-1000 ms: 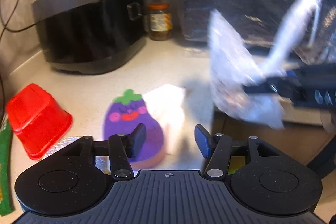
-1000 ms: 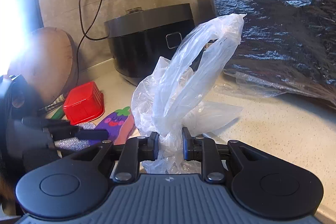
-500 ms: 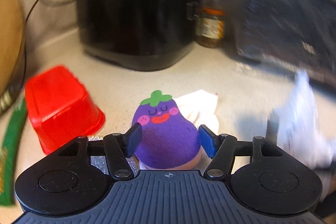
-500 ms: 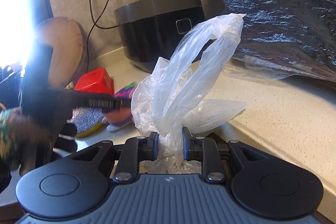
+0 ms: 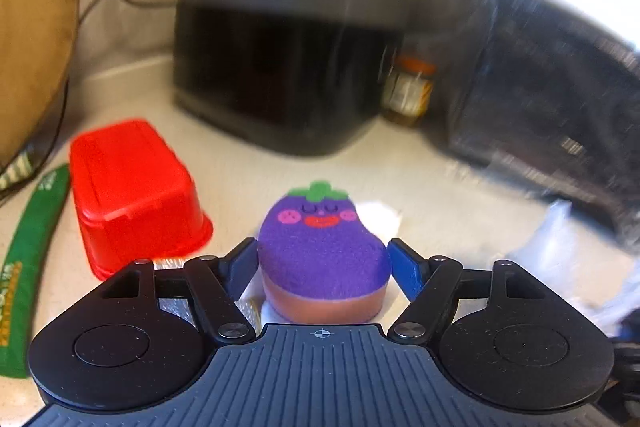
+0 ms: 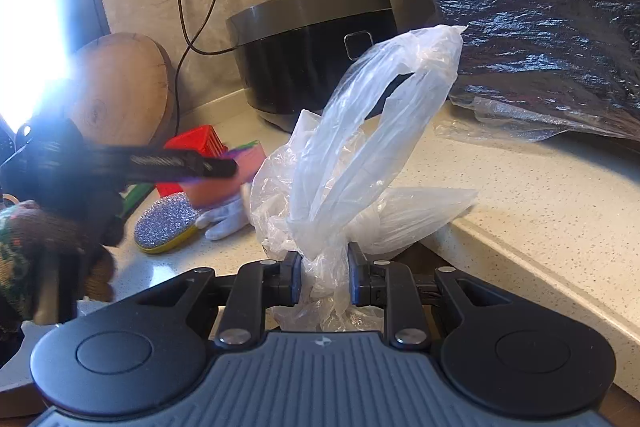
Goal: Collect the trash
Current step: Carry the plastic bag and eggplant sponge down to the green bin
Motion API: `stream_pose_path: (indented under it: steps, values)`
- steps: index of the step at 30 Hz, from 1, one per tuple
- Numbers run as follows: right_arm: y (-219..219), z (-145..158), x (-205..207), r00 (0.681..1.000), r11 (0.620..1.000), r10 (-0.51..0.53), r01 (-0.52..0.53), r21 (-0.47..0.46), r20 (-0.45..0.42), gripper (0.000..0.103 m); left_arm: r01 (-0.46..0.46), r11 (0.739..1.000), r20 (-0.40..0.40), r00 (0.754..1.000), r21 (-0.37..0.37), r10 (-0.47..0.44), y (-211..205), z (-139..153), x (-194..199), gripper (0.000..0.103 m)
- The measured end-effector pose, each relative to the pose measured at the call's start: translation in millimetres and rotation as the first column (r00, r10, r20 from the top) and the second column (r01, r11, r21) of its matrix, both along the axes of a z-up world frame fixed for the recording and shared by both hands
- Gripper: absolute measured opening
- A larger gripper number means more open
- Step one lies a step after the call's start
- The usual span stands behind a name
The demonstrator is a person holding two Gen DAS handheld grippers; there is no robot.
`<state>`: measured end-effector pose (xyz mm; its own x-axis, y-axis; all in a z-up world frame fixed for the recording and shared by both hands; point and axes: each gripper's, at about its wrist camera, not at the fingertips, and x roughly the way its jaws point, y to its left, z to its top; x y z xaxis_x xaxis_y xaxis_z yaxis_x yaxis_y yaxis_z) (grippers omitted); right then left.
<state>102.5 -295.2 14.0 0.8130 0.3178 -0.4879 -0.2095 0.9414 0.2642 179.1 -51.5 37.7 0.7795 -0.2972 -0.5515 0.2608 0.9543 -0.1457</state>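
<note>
Purple eggplant sponge (image 5: 320,251) between the left gripper's (image 5: 322,263) jaws, which have just been opening.
Right gripper (image 6: 323,279) pinches the clear plastic bag (image 6: 360,155) over the counter edge (image 6: 532,267).

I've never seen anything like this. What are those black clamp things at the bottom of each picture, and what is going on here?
No robot here: a person holds a two-finger gripper in each hand, each carrying a wide-angle camera looking forward along its fingers, so there is one picture per hand. The left gripper has its jaws wide, having just opened further, with a purple eggplant-shaped sponge between them, not squeezed. The right gripper is clamped on a crumpled clear plastic bag, probably for the trash. On the pale counter also lie a red tub turned upside down, a glittery scrubber, a white glove, a green wrapper and a black cooker.
</note>
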Motion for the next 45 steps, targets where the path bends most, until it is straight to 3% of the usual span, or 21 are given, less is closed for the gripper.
stream_pose_path:
  steps: [4, 7, 12, 16, 19, 24, 28, 32, 33, 36, 38, 40, 42, 45]
  values:
    - [1.1, -0.7, 0.8, 1.000, 1.000, 0.009, -0.009, 0.020, 0.002, 0.022, 0.004, 0.997, 0.078, 0.997, -0.078, 0.002, 24.2, 19.3, -35.9, 0.076]
    - [3.3, -1.3, -1.2, 1.000, 0.999, 0.020, -0.020, 0.033, 0.006, 0.022, 0.015, 0.994, 0.062, 0.998, -0.104, -0.008, 36.2, 21.0, -61.8, 0.076]
    - [-2.8, 3.4, -17.9, 0.999, 0.998, 0.009, -0.012, 0.063, 0.047, 0.022, 0.120, 0.988, 0.065, 0.991, -0.094, -0.114, 21.6, 14.6, -110.7, 0.076]
    - [-17.9, -2.4, -48.9, 0.997, 0.998, -0.035, 0.031, 0.057, 0.074, 0.022, 0.269, 0.956, 0.090, 0.961, -0.117, -0.260, -7.4, -7.9, -149.1, 0.076]
    - [-31.6, -19.0, -73.1, 0.995, 0.997, -0.077, 0.076, 0.033, 0.055, 0.022, 0.369, 0.921, 0.053, 0.929, -0.126, -0.365, -33.8, -44.8, -163.4, 0.076]
    - [-54.4, -64.3, -107.6, 0.983, 0.983, -0.180, 0.179, -0.039, -0.029, 0.022, 0.397, 0.898, -0.203, 0.879, -0.188, -0.431, -76.7, -145.7, -147.3, 0.076]
    - [-78.9, -101.2, -126.5, 0.960, 0.969, -0.247, 0.247, -0.016, -0.131, 0.022, 0.361, 0.911, -0.397, 0.821, -0.198, -0.411, -107.9, -232.9, -123.5, 0.076]
    - [-89.1, -134.4, -132.0, 0.931, 0.954, -0.296, 0.301, -0.011, -0.212, 0.022, 0.276, 0.920, -0.531, 0.754, -0.278, -0.387, -128.6, -322.4, -92.3, 0.077]
    - [-89.4, -141.7, -132.5, 0.927, 0.953, -0.297, 0.304, -0.005, -0.230, 0.022, 0.247, 0.931, -0.566, 0.741, -0.269, -0.360, -131.2, -347.0, -93.6, 0.077]
    - [-84.9, -158.9, -135.7, 0.918, 0.954, -0.291, 0.300, -0.010, -0.268, 0.022, 0.183, 0.968, -0.695, 0.673, -0.173, -0.252, -138.0, -408.4, -80.5, 0.076]
    - [-80.8, -167.8, -137.3, 0.914, 0.955, -0.293, 0.296, -0.032, -0.281, 0.021, 0.134, 0.970, -0.701, 0.671, -0.203, -0.239, -129.8, -427.5, -82.6, 0.076]
    - [-79.1, -180.3, -137.4, 0.907, 0.953, -0.300, 0.296, -0.056, -0.295, 0.022, 0.109, 0.964, -0.672, 0.698, -0.242, -0.247, -120.7, -434.7, -85.5, 0.076]
    - [-77.9, -195.9, -132.8, 0.896, 0.952, -0.304, 0.298, -0.068, -0.324, 0.022, 0.154, 0.953, -0.632, 0.718, -0.262, -0.290, -119.2, -431.6, -89.0, 0.077]
    - [-76.9, -219.6, -120.7, 0.872, 0.951, -0.298, 0.304, -0.046, -0.388, 0.022, 0.176, 0.922, -0.597, 0.717, -0.345, -0.360, -110.9, -427.2, -90.5, 0.076]
